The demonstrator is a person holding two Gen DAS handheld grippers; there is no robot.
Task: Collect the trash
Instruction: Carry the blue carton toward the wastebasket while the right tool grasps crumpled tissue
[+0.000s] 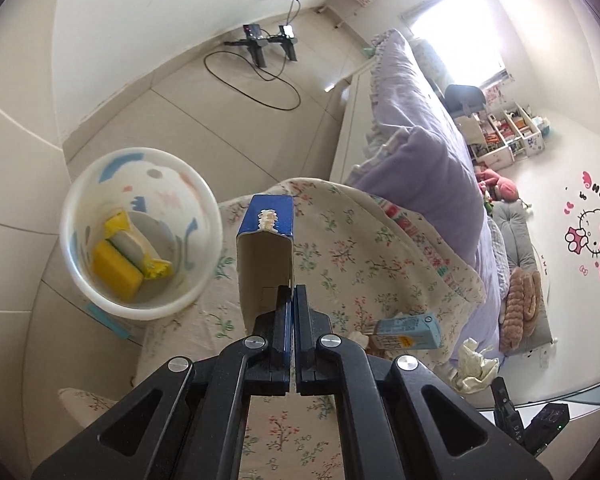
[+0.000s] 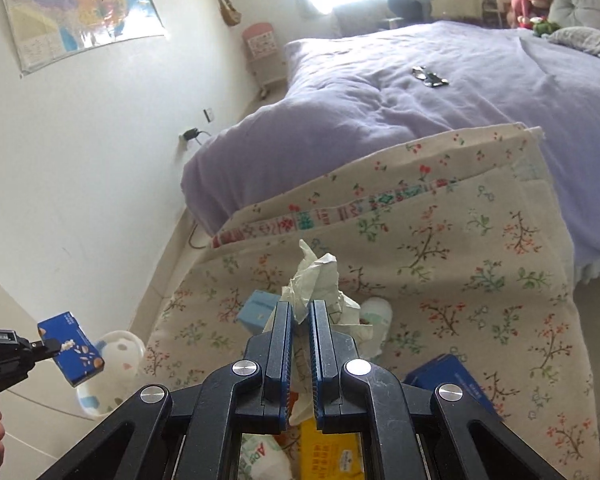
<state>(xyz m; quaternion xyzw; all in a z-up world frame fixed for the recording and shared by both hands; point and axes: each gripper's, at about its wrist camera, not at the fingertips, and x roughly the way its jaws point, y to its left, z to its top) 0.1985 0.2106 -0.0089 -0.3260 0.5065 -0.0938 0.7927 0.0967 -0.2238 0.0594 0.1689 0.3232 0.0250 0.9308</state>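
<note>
The left gripper is clamped on a flap of an opened blue carton, which juts forward from its tips over the corner of the flowered blanket. The carton shows a plain cardboard inside, a blue outer face and a torn white patch near its far end. In the right wrist view the same carton appears blue with printed nuts or grains, hanging just above the white bin.

Seen from the left wrist, the bin stands on the floor, just left of the carton and touching the blanket's edge. It is round, white with pastel shapes on its inner wall, and yellow wrappers lie at its bottom.

The right gripper is closed on a crumpled white tissue, whose creased folds rise above and beside the tips. On the blanket, beyond the bin, lie a pale blue carton, a dark blue box, a yellow packet and a white bag with green print; these last two sit under the right gripper.
</note>
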